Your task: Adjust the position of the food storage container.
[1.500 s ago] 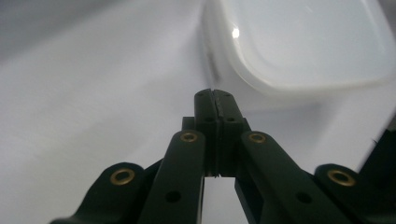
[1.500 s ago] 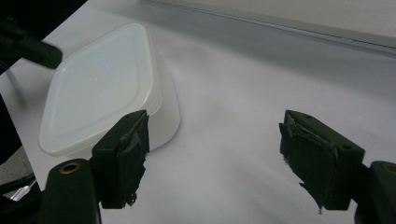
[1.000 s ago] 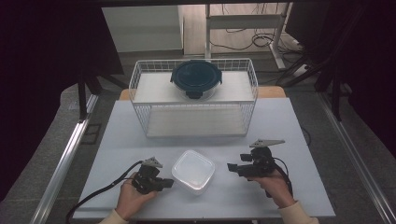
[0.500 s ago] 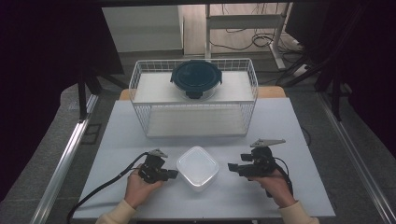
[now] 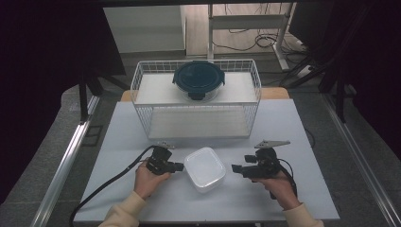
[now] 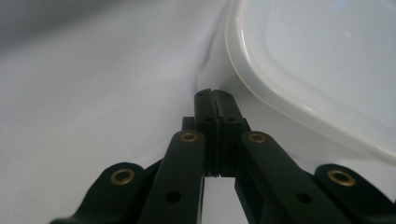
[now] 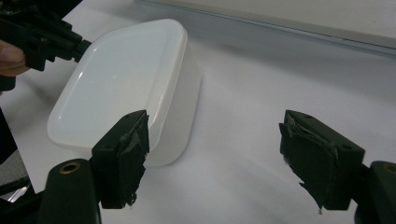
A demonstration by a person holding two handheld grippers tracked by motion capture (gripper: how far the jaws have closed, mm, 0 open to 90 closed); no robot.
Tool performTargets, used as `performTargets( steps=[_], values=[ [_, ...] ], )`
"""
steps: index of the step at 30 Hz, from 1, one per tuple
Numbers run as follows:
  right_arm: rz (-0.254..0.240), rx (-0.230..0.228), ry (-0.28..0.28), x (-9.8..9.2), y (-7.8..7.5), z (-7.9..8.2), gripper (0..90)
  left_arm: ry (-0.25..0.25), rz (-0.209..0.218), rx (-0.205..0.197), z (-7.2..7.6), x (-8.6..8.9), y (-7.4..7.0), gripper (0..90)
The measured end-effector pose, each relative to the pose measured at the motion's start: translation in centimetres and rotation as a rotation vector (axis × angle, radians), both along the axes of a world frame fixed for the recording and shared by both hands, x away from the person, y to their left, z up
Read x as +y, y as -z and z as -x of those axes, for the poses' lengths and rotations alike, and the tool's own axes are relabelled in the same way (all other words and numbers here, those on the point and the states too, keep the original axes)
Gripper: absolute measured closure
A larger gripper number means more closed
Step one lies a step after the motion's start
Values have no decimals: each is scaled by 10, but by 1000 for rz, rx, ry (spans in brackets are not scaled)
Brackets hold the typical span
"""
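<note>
The white plastic box (image 5: 204, 169) sits on the bench (image 5: 302, 142) before the wire basket (image 5: 196, 101). Left tongs (image 5: 180, 166) clenched at its edge; right tongs (image 5: 235, 168) released nearby. Probably light, stiff, slippery; grip its rim.

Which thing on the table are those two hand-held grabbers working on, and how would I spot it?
Start at the white wire basket at the back of the table, then come toward the person's hands. Between the left gripper and right gripper sits a white plastic container, squarish with rounded corners. The other container, atop the basket, is round with a dark lid.
</note>
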State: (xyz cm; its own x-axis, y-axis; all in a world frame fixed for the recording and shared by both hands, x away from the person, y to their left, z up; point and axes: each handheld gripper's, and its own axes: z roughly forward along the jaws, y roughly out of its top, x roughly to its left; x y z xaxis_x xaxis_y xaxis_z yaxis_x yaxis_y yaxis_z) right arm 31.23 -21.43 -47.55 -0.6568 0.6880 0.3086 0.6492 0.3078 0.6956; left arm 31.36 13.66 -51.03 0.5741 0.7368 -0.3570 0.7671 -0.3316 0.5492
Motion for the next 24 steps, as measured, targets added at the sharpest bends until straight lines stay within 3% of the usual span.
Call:
performTargets(
  steps=[6,19,22,24],
  values=[
    [-2,-2,4,-1,-1,0,236,-13,35,2,-10,-13,0,900],
    [-8,-5,13,-6,-2,0,236,9,40,13,-28,-35,4,900],
    [-7,-5,15,-6,-2,-1,236,10,74,31,-31,-39,5,900],
    [-7,-4,16,-6,-2,-1,236,8,61,31,-32,-42,5,900]
  ],
)
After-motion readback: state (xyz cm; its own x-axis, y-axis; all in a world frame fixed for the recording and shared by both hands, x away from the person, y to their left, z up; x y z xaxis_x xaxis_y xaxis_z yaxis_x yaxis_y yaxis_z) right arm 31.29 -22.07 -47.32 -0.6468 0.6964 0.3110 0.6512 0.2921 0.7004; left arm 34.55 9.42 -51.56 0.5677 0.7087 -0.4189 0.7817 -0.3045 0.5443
